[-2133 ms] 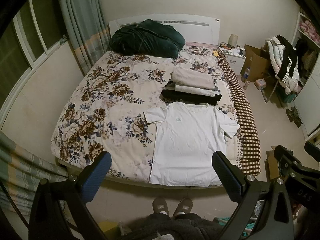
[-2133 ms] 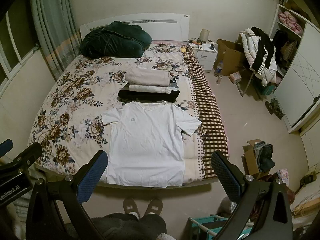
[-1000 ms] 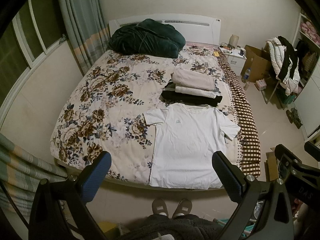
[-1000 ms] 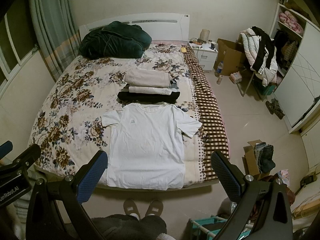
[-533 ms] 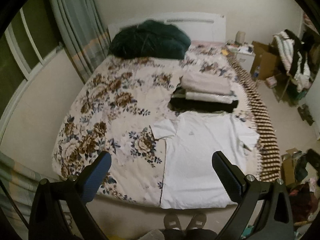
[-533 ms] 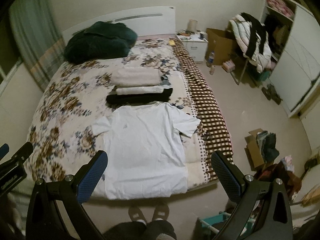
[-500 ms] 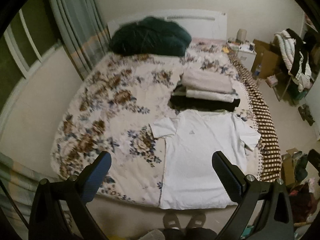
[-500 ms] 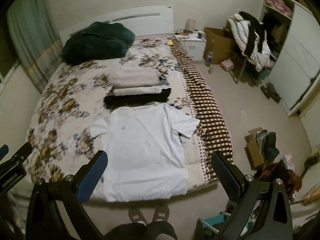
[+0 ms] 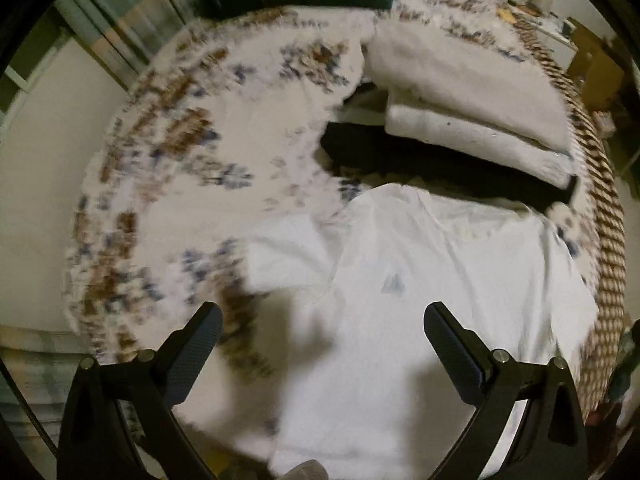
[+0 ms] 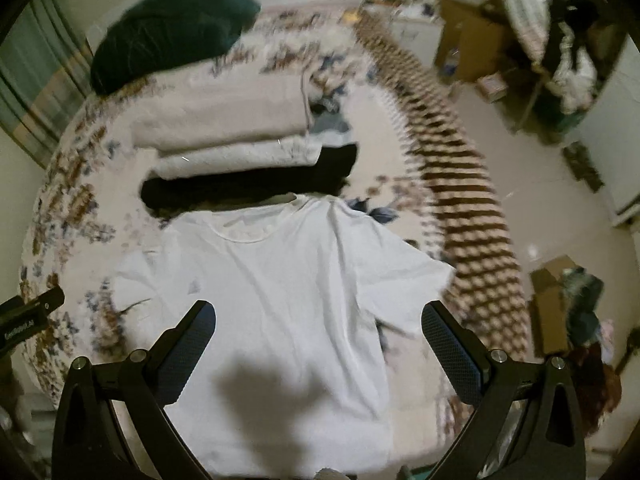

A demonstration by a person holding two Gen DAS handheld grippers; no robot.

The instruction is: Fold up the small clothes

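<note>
A white T-shirt (image 9: pixel 420 300) lies flat, front up, on the floral bedspread (image 9: pixel 192 184), neck toward the headboard; it also shows in the right wrist view (image 10: pixel 288 300). My left gripper (image 9: pixel 322 318) is open and empty above the shirt's left sleeve and side. My right gripper (image 10: pixel 318 316) is open and empty above the shirt's middle and right side. Both views are motion-blurred.
A stack of folded clothes (image 9: pixel 460 96), beige and white over black, lies just beyond the shirt's collar (image 10: pixel 240 140). A dark green duvet (image 10: pixel 172 28) sits at the headboard. A checked blanket (image 10: pixel 460 208) runs along the bed's right edge. Boxes and clothes (image 10: pixel 560 40) clutter the floor at right.
Both grippers have moved forward and down toward the bed; the shirt and folded stack now fill much more of each view. Both stay open.
</note>
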